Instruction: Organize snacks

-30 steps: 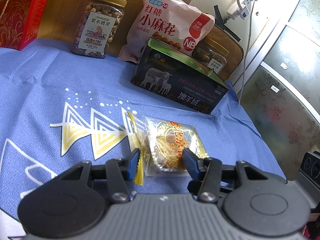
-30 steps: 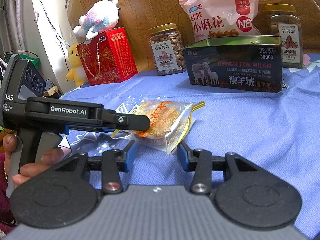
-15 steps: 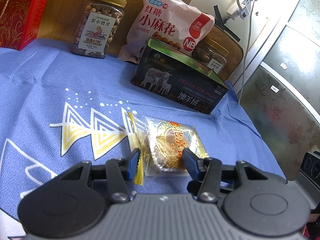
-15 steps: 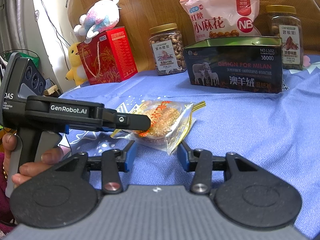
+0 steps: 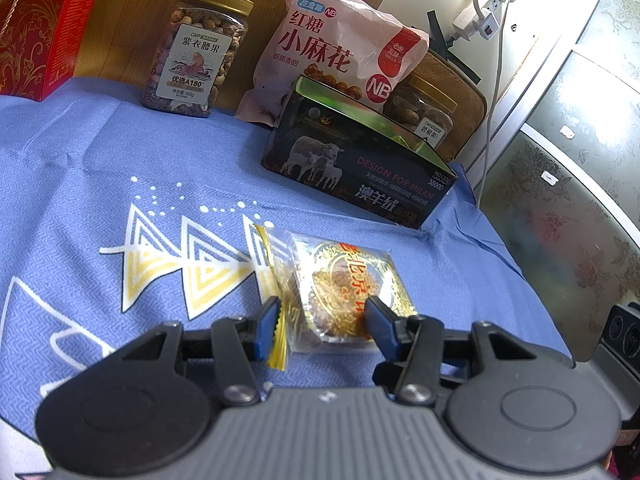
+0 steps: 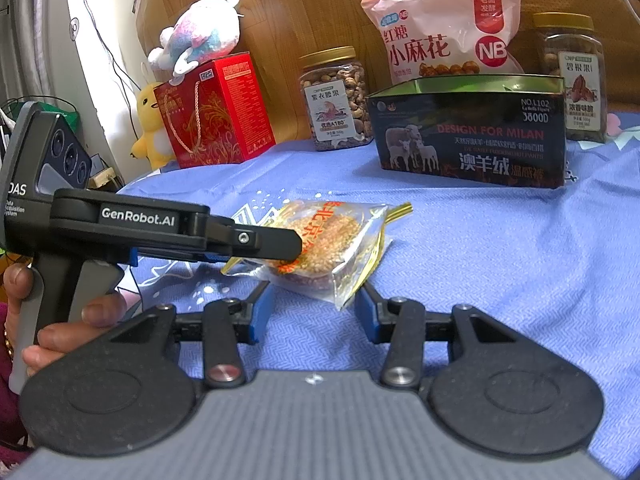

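A clear-wrapped round pastry [image 5: 344, 284] with gold print lies on the blue cloth; it also shows in the right wrist view [image 6: 324, 236]. My left gripper [image 5: 322, 326] is open, its blue fingertips on either side of the pastry's near end, not pressing it. In the right wrist view the left gripper [image 6: 280, 244] reaches over the pastry from the left. My right gripper [image 6: 310, 314] is open and empty, just short of the pastry. An open dark tin box [image 5: 360, 168] stands behind; it also shows in the right wrist view [image 6: 472, 136].
Behind the tin are a pink snack bag [image 5: 336, 52], a nut jar [image 5: 196, 60] and a second jar [image 6: 572, 76]. A red gift box [image 6: 212, 112] with plush toys stands at the back left. The table edge drops off at the right [image 5: 532, 292].
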